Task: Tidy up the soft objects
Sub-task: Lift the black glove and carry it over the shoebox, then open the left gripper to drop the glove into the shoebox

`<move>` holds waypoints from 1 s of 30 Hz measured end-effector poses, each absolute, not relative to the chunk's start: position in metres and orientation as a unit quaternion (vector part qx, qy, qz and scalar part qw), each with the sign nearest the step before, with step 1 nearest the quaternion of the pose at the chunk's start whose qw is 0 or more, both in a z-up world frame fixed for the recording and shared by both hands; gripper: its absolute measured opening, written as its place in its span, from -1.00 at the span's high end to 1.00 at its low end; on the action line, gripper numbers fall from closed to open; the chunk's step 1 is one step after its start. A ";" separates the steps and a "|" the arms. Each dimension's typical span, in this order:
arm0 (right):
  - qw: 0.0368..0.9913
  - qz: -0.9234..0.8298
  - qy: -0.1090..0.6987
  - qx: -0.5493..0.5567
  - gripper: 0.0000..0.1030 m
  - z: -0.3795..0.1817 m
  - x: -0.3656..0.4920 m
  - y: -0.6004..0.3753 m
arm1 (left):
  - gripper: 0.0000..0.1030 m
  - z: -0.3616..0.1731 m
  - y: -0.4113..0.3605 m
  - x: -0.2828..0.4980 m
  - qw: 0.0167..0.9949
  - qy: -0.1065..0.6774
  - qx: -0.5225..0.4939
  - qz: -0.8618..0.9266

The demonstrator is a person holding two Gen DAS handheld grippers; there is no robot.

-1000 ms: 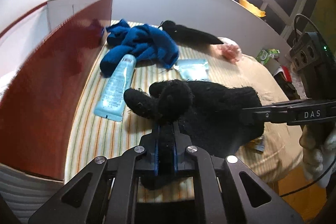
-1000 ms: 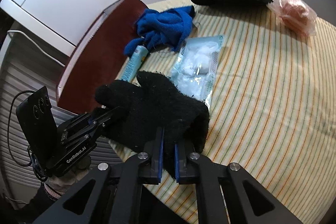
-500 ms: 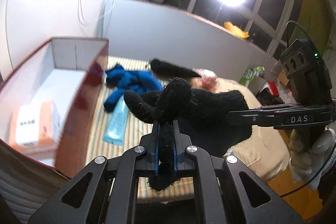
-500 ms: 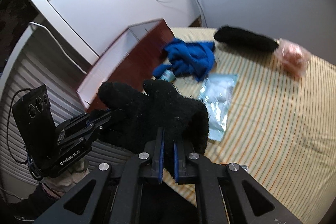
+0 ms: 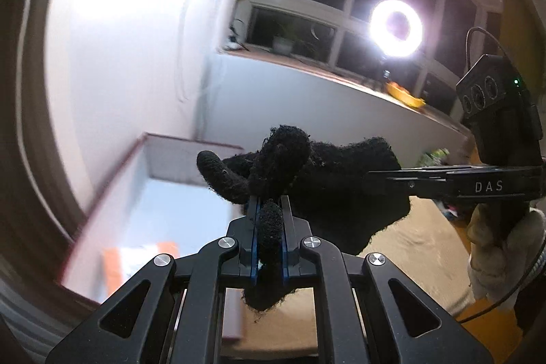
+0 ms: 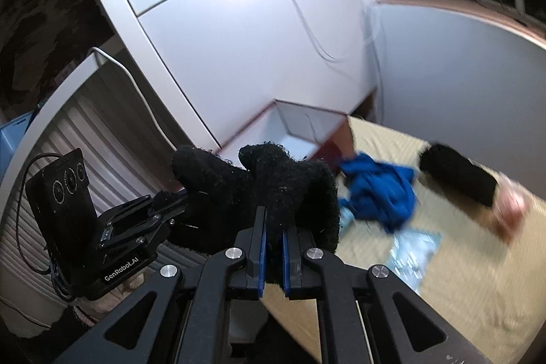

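A black knit glove (image 5: 317, 173) hangs in the air between both grippers. My left gripper (image 5: 269, 210) is shut on its finger end. My right gripper (image 6: 272, 224) is shut on its cuff end; the glove also shows in the right wrist view (image 6: 259, 190). The right gripper shows at the right of the left wrist view (image 5: 378, 181), the left gripper at the left of the right wrist view (image 6: 170, 200). The open red-sided box (image 5: 177, 156) with a white inside lies below and behind the glove. A blue cloth (image 6: 378, 190) and a second black glove (image 6: 457, 176) lie on the striped table.
An orange and white packet (image 5: 136, 261) lies in the box. A clear plastic packet (image 6: 413, 248) and a pinkish bag (image 6: 512, 200) lie on the striped tablecloth (image 6: 477, 261). White wall panels stand behind the box. A ring light (image 5: 396, 28) glares from the window.
Both grippers have lifted the black glove higher and swung it left toward the box. The table objects have dropped out of the left wrist view.
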State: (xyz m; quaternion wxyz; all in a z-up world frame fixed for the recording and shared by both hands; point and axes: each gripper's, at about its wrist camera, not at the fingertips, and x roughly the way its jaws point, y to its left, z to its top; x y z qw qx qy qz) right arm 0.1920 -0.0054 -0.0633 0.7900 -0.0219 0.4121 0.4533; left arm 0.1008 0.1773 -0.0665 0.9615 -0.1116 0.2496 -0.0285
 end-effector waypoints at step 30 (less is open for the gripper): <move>0.763 0.437 0.470 -0.077 0.81 -0.143 0.271 0.157 | 0.85 -0.101 0.252 0.169 0.943 0.318 -0.064 0.072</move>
